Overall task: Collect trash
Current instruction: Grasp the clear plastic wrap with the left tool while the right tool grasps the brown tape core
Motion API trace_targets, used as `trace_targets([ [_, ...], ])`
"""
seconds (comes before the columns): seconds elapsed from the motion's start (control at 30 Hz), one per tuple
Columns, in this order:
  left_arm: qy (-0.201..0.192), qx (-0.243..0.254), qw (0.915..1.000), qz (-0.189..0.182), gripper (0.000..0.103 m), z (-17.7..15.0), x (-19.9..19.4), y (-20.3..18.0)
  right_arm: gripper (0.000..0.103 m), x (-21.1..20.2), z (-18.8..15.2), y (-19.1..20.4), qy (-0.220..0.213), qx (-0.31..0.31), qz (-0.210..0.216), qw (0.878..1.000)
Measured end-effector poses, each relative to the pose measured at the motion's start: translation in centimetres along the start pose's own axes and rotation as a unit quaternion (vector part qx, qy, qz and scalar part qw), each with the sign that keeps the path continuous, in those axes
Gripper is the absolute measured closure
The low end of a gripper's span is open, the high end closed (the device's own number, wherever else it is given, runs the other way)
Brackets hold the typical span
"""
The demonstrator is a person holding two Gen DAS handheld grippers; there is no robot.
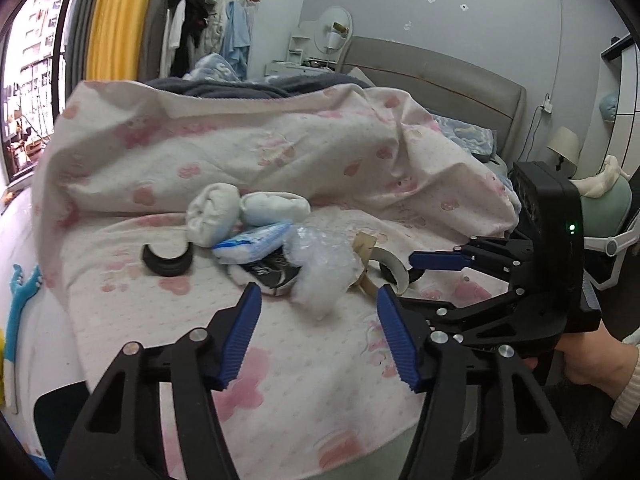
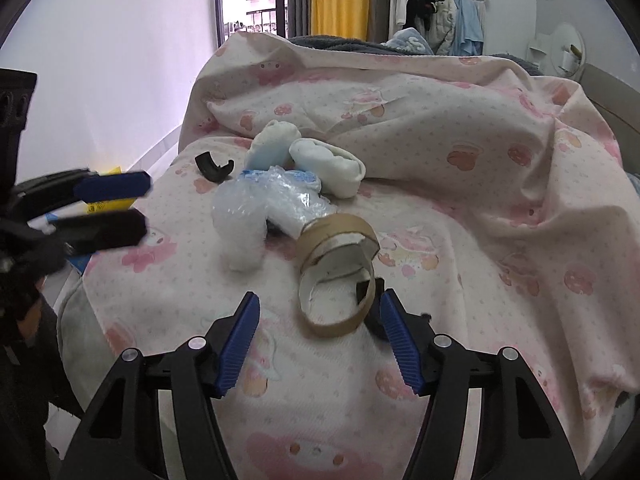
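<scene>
Litter lies in a heap on the pink-patterned bedsheet (image 1: 304, 360): a crumpled clear bubble-wrap bag (image 1: 320, 264) (image 2: 248, 216), a black foil wrapper (image 1: 272, 274), a blue-and-white packet (image 1: 252, 242) and two empty cardboard tape rings (image 2: 332, 326) (image 1: 394, 270). A black curved piece (image 1: 166, 264) (image 2: 212, 170) lies apart at the left. My left gripper (image 1: 318, 296) (image 2: 146, 208) is open, with the bag's near end just beyond its tips. My right gripper (image 2: 319, 300) (image 1: 408, 280) is open around the nearer ring, whose right side is close to the right pad.
Two rolled white socks (image 1: 212, 212) (image 2: 332, 168) rest behind the heap. A folded pink quilt (image 1: 240, 140) rises beyond them, before the grey headboard (image 1: 440, 76). A person's hand (image 1: 592, 364) holds the right gripper. A window (image 1: 32, 80) and clothes rack (image 1: 208, 20) stand at the back.
</scene>
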State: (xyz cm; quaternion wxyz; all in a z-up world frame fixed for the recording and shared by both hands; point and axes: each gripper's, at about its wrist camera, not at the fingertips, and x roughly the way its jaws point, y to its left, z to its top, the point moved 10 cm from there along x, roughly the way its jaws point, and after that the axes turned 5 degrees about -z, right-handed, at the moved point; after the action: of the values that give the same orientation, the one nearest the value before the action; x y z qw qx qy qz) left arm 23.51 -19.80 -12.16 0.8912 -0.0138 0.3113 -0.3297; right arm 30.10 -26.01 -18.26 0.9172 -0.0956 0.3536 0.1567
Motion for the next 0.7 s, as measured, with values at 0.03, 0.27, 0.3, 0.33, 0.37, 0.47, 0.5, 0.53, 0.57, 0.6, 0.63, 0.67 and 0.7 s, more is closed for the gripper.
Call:
trace_targets([
  [0.03,0.002,-0.004,1.0,-0.004,0.042,0.0,0.4,0.0,0.039,0.3,0.0,0.0,0.003,-0.002,-0.001,1.0],
  [0.27,0.013,-0.009,0.9997,-0.018,0.042,-0.1,2.2,-0.2,0.048,2.0,-0.1,-0.4,0.019,-0.013,0.004,1.0],
  [0.3,0.015,-0.009,0.9997,-0.019,0.042,-0.2,2.5,-0.2,0.048,2.2,-0.1,-0.3,0.02,-0.017,0.003,1.0],
  [0.33,0.017,-0.009,0.9997,-0.018,0.042,-0.2,2.8,-0.2,0.051,2.3,-0.1,-0.2,0.021,-0.021,0.001,1.0],
  [0.37,0.019,-0.009,0.9996,-0.017,0.042,-0.2,3.0,-0.1,0.054,2.4,-0.1,-0.2,0.022,-0.026,-0.002,0.999],
  [0.47,0.022,-0.011,0.9996,-0.014,0.042,-0.2,3.7,0.1,0.059,2.5,-0.1,-0.5,0.026,-0.029,-0.009,0.999],
  [0.5,0.022,-0.013,0.9996,-0.013,0.042,-0.2,3.9,0.2,0.059,2.4,-0.1,-0.6,0.025,-0.025,-0.006,0.999],
  [0.53,0.023,-0.015,0.9995,-0.013,0.042,-0.1,4.1,0.3,0.059,2.4,-0.1,-0.7,0.024,-0.022,-0.004,0.999],
  [0.57,0.023,-0.018,0.9995,-0.012,0.043,-0.1,4.2,0.5,0.059,2.2,-0.1,-0.8,0.024,-0.019,0.0,1.0],
  [0.6,0.023,-0.021,0.9994,-0.012,0.045,-0.1,4.3,0.6,0.059,2.1,0.0,-0.8,0.024,-0.017,0.004,1.0],
  [0.63,0.024,-0.024,0.9993,-0.013,0.046,-0.1,4.5,0.7,0.059,1.9,0.0,-0.8,0.024,-0.014,0.008,1.0],
  [0.67,0.023,-0.026,0.9993,-0.014,0.047,-0.1,4.5,0.7,0.059,1.7,0.0,-0.8,0.023,-0.011,0.012,1.0],
  [0.7,0.023,-0.029,0.9992,-0.014,0.048,-0.1,4.6,0.8,0.059,1.5,0.1,-0.8,0.022,-0.01,0.013,1.0],
])
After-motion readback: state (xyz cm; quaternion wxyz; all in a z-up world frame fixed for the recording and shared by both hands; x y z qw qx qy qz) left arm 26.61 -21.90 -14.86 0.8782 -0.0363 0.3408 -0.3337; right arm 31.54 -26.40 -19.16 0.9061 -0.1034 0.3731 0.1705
